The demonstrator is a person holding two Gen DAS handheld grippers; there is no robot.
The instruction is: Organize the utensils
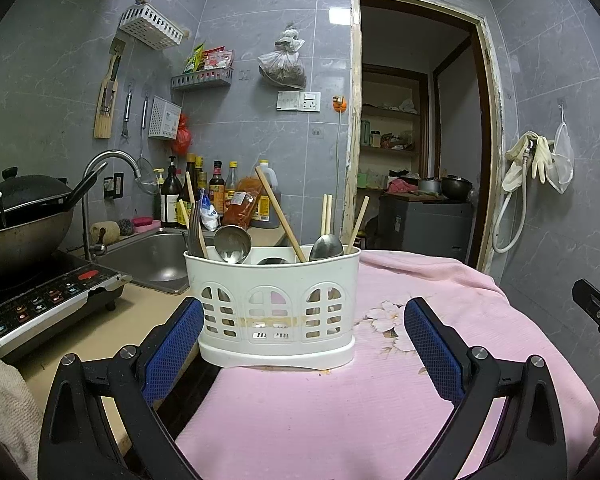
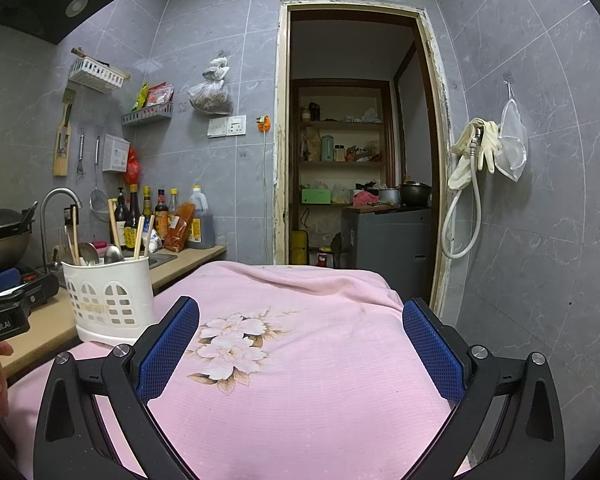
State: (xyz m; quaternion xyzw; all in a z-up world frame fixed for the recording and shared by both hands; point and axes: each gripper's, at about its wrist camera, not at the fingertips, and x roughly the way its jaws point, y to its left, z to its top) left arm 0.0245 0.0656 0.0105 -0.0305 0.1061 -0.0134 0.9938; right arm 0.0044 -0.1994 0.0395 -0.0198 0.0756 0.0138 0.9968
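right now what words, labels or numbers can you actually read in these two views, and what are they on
"GenRobot.AI", first letter cut by the frame edge: on the black body of the left hand-held gripper, seen from the right wrist view.
Sauce bottles by the sink: labels too small to read.
Induction cooker panel: markings blurred, unreadable.
Packets on the grey wall shelf: print unreadable.
White utensil holder: no text visible.
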